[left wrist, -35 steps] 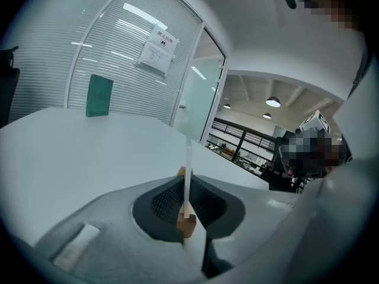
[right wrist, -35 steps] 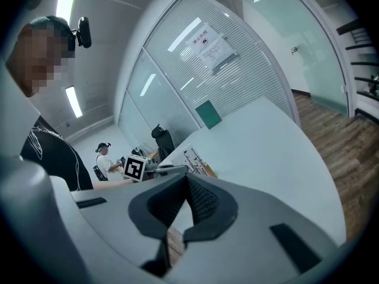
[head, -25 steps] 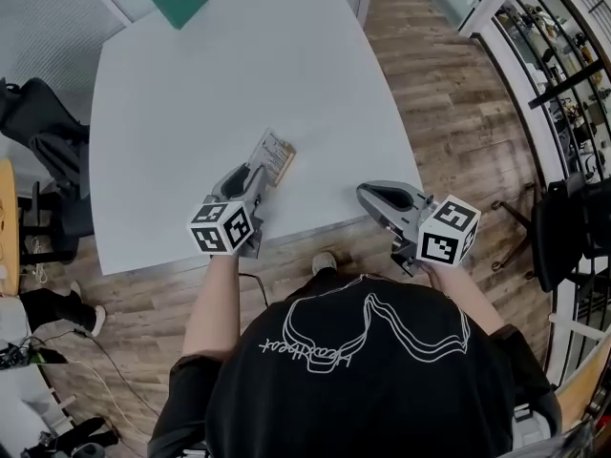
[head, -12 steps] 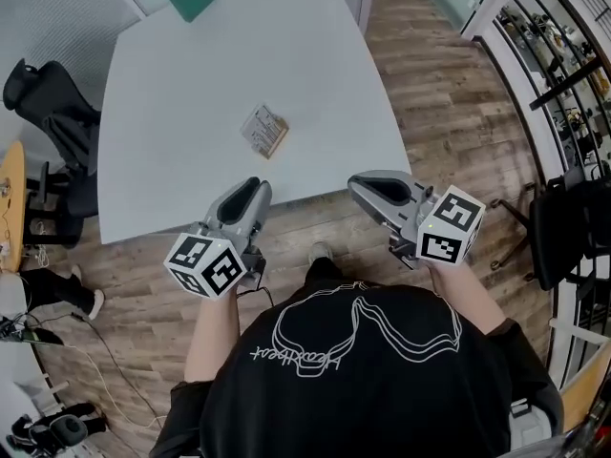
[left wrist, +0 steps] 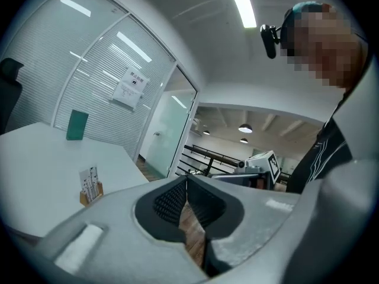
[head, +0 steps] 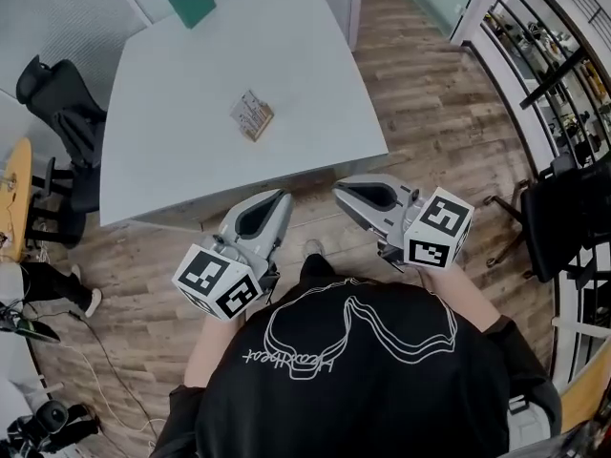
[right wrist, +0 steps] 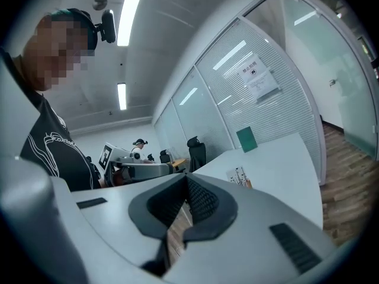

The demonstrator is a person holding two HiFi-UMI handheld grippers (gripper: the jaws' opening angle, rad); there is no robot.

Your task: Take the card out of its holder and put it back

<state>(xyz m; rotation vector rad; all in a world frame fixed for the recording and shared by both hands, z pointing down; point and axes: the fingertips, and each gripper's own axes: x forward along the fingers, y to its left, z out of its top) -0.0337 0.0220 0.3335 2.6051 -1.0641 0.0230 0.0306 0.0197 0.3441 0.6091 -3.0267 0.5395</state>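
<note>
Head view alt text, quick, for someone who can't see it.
The left gripper and right gripper hang shut and empty above the wood floor, short of the grey table; the left's jaws have just closed on nothing. The card holder stands on the table with its card in.

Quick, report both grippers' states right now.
Left gripper: shut, jaws just closed, nothing between them.
Right gripper: shut, empty.

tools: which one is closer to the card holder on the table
The left tool: in the head view its tip lies almost straight below the card holder, while the right tool sits farther off to the side.
</note>
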